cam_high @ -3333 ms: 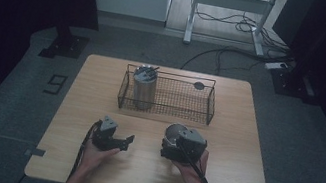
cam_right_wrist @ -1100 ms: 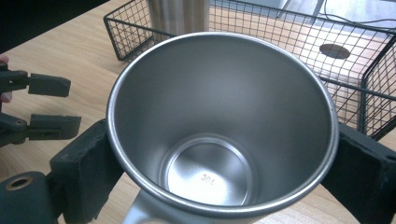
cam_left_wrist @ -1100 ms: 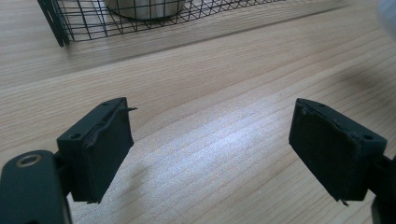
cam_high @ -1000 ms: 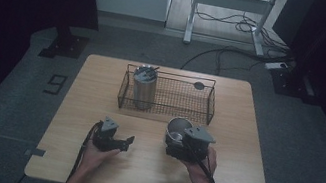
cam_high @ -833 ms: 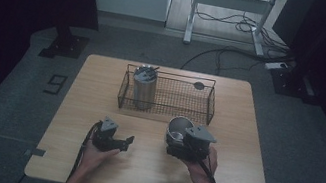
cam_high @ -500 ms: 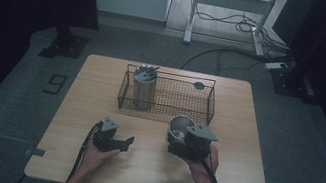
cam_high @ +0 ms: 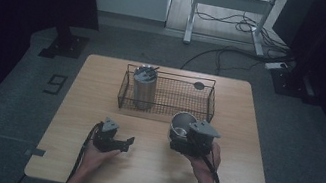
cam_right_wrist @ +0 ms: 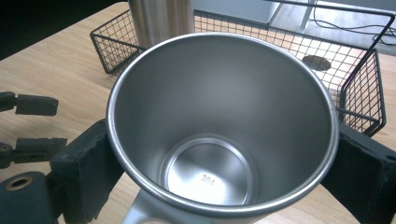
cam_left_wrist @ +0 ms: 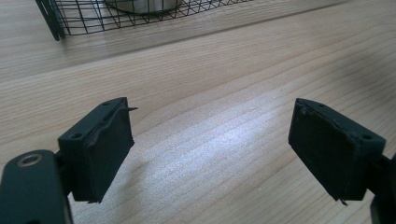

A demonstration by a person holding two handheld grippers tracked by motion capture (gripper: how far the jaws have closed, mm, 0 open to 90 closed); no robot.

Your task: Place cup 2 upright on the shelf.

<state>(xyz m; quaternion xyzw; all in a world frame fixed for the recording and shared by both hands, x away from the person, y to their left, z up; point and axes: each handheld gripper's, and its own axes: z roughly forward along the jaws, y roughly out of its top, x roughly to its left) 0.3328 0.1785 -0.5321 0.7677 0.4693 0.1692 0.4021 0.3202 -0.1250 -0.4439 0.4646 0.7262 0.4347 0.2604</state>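
Over the pale wooden table (cam_high: 152,171), the right gripper (cam_right_wrist: 219,168) is pinching a steel cup (cam_right_wrist: 219,130) just in front of the wire basket (cam_high: 166,103) holding a steel tumbler (cam_high: 143,88), while the left gripper (cam_left_wrist: 210,154) is hovering spread and empty, well apart.

Wire basket (cam_high: 168,94) at tabletop (cam_high: 147,170) rear centre; tumbler (cam_high: 143,87) upright in its left end. Cup (cam_high: 182,124) just before basket, right of centre.
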